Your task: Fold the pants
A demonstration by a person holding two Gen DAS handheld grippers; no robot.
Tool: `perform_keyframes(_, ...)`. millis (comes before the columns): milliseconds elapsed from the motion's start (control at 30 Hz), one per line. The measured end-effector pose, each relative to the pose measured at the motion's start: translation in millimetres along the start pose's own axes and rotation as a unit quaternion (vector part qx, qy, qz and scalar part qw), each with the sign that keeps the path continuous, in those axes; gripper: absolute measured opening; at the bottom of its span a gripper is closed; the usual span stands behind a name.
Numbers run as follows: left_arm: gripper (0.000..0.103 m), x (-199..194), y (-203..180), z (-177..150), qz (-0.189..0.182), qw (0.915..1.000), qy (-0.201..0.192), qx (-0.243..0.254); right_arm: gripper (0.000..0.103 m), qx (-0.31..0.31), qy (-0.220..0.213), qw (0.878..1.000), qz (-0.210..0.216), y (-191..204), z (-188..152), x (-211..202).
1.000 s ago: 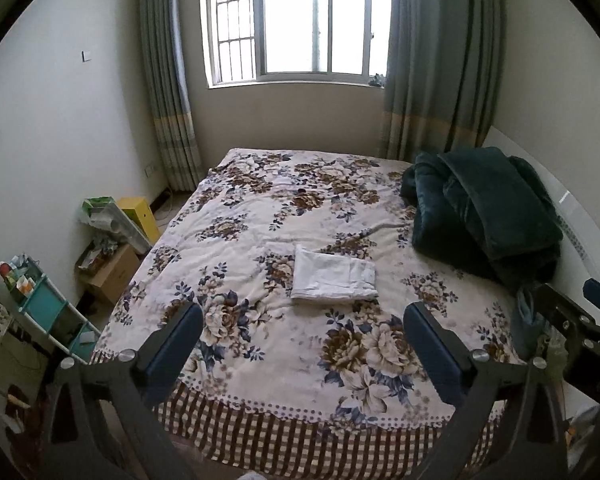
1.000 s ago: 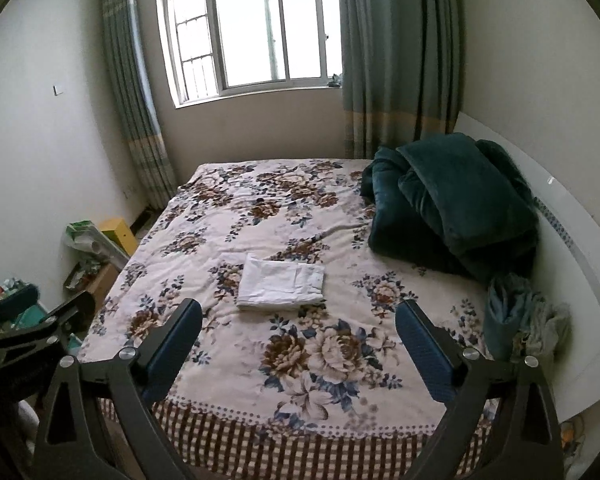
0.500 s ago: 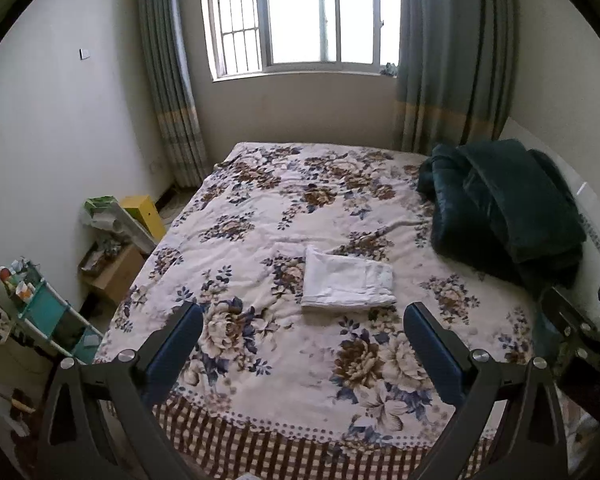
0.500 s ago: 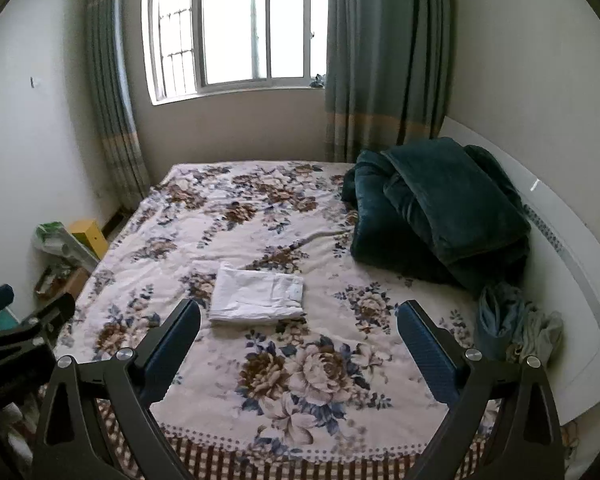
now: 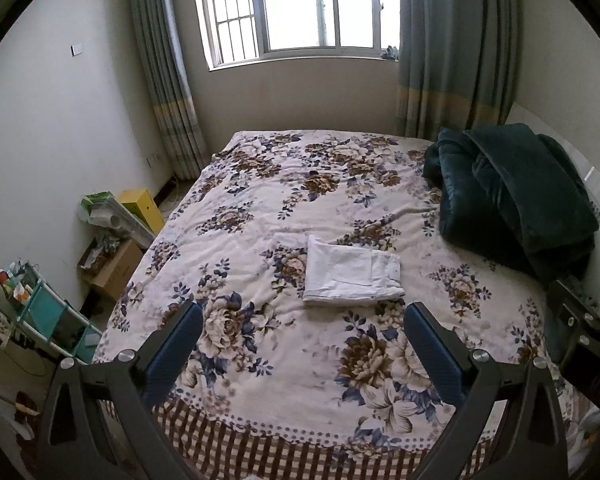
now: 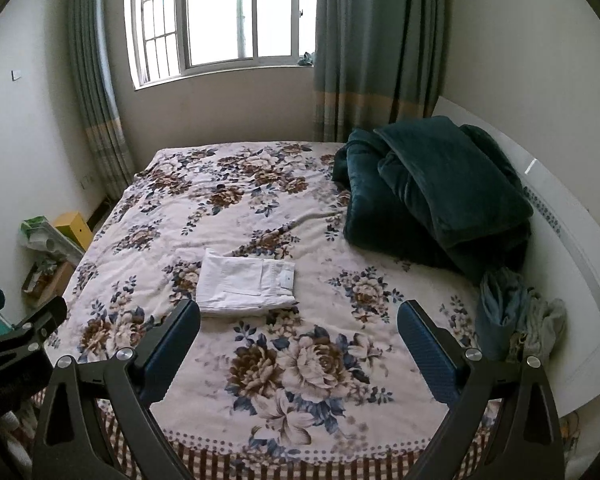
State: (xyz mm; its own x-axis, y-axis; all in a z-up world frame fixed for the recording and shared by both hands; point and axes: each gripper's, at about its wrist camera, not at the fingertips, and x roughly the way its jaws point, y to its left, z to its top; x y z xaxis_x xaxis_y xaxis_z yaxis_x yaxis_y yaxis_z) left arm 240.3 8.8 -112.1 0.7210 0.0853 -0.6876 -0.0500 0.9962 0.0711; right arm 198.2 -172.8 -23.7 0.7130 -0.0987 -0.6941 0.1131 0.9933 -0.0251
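White pants (image 5: 352, 272) lie folded in a flat rectangle near the middle of the flowered bed (image 5: 292, 184); they also show in the right wrist view (image 6: 246, 282). My left gripper (image 5: 300, 340) is open and empty, held above the bed's near edge, well short of the pants. My right gripper (image 6: 299, 340) is open and empty, likewise back from the pants and to their right. Each gripper shows at the edge of the other's view.
A dark green blanket (image 6: 440, 188) is piled at the bed's right by the white headboard (image 6: 568, 248). A bundle of grey-blue clothes (image 6: 512, 312) lies below it. Boxes (image 5: 112, 264) and a teal shelf (image 5: 48, 320) stand on the floor at left.
Both grippers have drawn back and shifted a little, so the pants sit slightly differently in each view. The pants have not moved and both grippers stay open.
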Motion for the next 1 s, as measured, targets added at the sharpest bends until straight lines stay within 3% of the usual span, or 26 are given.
perform_keyframes(1000,0.103,-0.8,9.1,4.9,0.010,0.9997,-0.021,-0.008,0.103,-0.002,0.004,1.000,0.011,7.3,-1.0,14.7)
